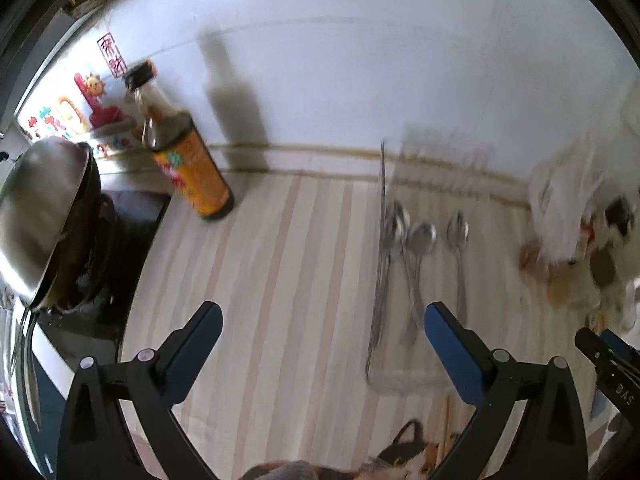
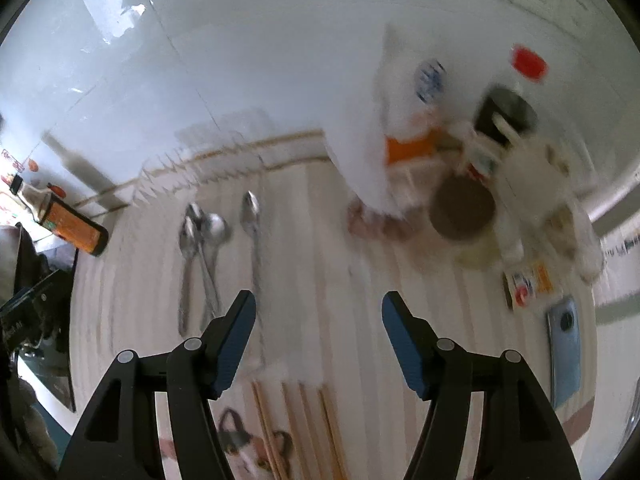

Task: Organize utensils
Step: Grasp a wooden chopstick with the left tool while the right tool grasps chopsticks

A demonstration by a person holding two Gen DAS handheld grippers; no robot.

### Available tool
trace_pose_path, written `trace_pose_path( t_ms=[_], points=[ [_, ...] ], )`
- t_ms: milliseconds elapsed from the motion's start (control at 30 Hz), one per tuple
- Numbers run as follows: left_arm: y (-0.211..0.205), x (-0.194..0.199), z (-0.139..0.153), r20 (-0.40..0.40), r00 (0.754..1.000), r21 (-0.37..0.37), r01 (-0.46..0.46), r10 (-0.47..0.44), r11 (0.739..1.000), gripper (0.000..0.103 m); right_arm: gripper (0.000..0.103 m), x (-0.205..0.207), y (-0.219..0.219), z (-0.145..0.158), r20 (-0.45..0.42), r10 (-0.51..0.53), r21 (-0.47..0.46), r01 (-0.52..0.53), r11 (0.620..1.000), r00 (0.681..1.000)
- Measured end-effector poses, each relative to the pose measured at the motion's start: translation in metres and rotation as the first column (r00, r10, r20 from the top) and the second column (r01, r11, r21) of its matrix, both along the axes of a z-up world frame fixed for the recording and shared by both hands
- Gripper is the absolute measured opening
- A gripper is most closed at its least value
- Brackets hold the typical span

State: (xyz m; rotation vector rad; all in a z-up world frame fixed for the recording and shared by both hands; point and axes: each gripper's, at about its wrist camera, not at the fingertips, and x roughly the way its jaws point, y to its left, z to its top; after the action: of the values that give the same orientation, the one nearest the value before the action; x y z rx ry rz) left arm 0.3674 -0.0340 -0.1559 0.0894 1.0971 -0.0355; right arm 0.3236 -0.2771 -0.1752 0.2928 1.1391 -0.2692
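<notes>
Left wrist view: our left gripper (image 1: 322, 328) hangs over the striped countertop (image 1: 280, 260) with its blue-padded fingers (image 1: 452, 344) spread wide and nothing between them. Ahead and to the right lies a clear plastic tray (image 1: 378, 280); its walls are hard to trace through the blur. Several metal spoons (image 1: 416, 240) lie in a row within its outline, bowls toward the wall, handles toward us; a lone spoon (image 1: 458, 236) lies apart on the right. A sauce bottle (image 1: 188, 160) with an orange label stands near the wall at left, beside a steel wok (image 1: 40, 208) on the stove. A white plastic bag (image 1: 560, 204) sits at right.

Right wrist view: our right gripper (image 2: 318, 332) is likewise spread open and empty, above the counter just right of the spoons (image 2: 204, 240). Wooden chopsticks (image 2: 300, 428) lie on the counter below the tray's near edge, between the fingers. A blue phone (image 2: 564, 352) lies flat at far right. Beyond it we note blurred clutter, a red lid (image 2: 528, 62) among it; we cannot tell the rest.
</notes>
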Motion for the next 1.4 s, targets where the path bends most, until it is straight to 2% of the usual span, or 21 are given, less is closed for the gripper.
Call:
trace_pose_path(
  t_ms=[167, 233, 300, 333, 400, 433, 500, 533, 600, 633, 700, 800, 933, 1000, 1133, 1300, 1400],
  points=[
    [-0.005, -0.044, -0.036, -0.089, 0.996, 0.040, 0.026, -0.022, 0.999, 0.103, 0.066, -0.047, -0.002, -0.035, -0.088, -0.003, 0.038, 0.006, 0.999, 0.996],
    [-0.011, -0.060, -0.055, -0.143, 0.989, 0.032, 0.050, -0.045, 0.998, 0.102, 0.056, -0.068, -0.001, -0.054, -0.131, 0.008, 0.068, 0.001, 0.998, 0.991],
    [-0.019, -0.075, -0.076, -0.207, 0.976, 0.021, 0.080, -0.074, 0.997, 0.088, 0.041, -0.087, 0.002, -0.080, -0.191, 0.017, 0.106, 0.003, 0.994, 0.981],
    [-0.024, -0.081, -0.086, -0.241, 0.966, 0.006, 0.093, -0.089, 0.996, 0.083, 0.038, -0.097, 0.004, -0.095, -0.220, 0.024, 0.132, 0.005, 0.991, 0.975],
    [-0.035, -0.091, -0.100, -0.295, 0.947, -0.041, 0.115, -0.122, 0.992, 0.066, 0.031, -0.110, 0.008, -0.116, -0.257, 0.030, 0.151, 0.010, 0.989, 0.966],
    [-0.041, -0.096, -0.108, -0.320, 0.937, -0.071, 0.124, -0.141, 0.990, 0.061, 0.031, -0.116, 0.009, -0.124, -0.271, 0.032, 0.159, 0.012, 0.987, 0.962],
    [-0.055, -0.104, -0.119, -0.356, 0.915, -0.125, 0.151, -0.187, 0.980, 0.043, 0.019, -0.125, 0.013, -0.140, -0.295, 0.038, 0.179, 0.016, 0.984, 0.955],
    [-0.063, -0.107, -0.124, -0.373, 0.904, -0.147, 0.163, -0.207, 0.976, 0.039, 0.018, -0.128, 0.014, -0.143, -0.291, 0.040, 0.190, 0.017, 0.982, 0.956],
    [-0.076, -0.111, -0.133, -0.397, 0.886, -0.187, 0.179, -0.240, 0.966, 0.032, 0.006, -0.133, 0.015, -0.142, -0.279, 0.043, 0.173, 0.006, 0.985, 0.959],
    [-0.082, -0.112, -0.138, -0.408, 0.878, -0.187, 0.186, -0.249, 0.964, 0.028, 0.004, -0.135, 0.015, -0.142, -0.287, 0.037, 0.163, 0.011, 0.987, 0.957],
    [-0.090, -0.113, -0.146, -0.425, 0.867, -0.187, 0.197, -0.260, 0.962, 0.014, 0.002, -0.141, 0.014, -0.144, -0.303, 0.028, 0.142, 0.016, 0.990, 0.953],
    [-0.095, -0.114, -0.154, -0.432, 0.864, -0.164, 0.209, -0.261, 0.964, 0.003, 0.000, -0.154, 0.007, -0.144, -0.307, 0.010, 0.144, 0.036, 0.989, 0.952],
    [-0.094, -0.115, -0.150, -0.413, 0.869, -0.145, 0.231, -0.271, 0.962, 0.000, 0.000, -0.173, -0.008, -0.142, -0.292, -0.023, 0.196, 0.083, 0.977, 0.956],
    [-0.093, -0.115, -0.148, -0.411, 0.870, -0.124, 0.242, -0.272, 0.962, 0.000, 0.002, -0.180, -0.014, -0.141, -0.282, -0.037, 0.250, 0.111, 0.962, 0.959],
    [-0.074, -0.116, -0.145, -0.398, 0.881, -0.052, 0.256, -0.255, 0.965, 0.000, 0.008, -0.180, -0.015, -0.136, -0.261, 0.005, 0.319, 0.082, 0.944, 0.965],
    [-0.048, -0.108, -0.141, -0.442, 0.871, -0.133, 0.175, -0.216, 0.976, 0.001, 0.011, -0.169, -0.001, -0.133, -0.242, 0.066, 0.332, 0.018, 0.943, 0.968],
    [-0.046, -0.103, -0.138, -0.460, 0.859, -0.220, 0.133, -0.223, 0.966, 0.004, 0.011, -0.159, 0.010, -0.141, -0.278, 0.082, 0.304, 0.007, 0.953, 0.957]
  ],
)
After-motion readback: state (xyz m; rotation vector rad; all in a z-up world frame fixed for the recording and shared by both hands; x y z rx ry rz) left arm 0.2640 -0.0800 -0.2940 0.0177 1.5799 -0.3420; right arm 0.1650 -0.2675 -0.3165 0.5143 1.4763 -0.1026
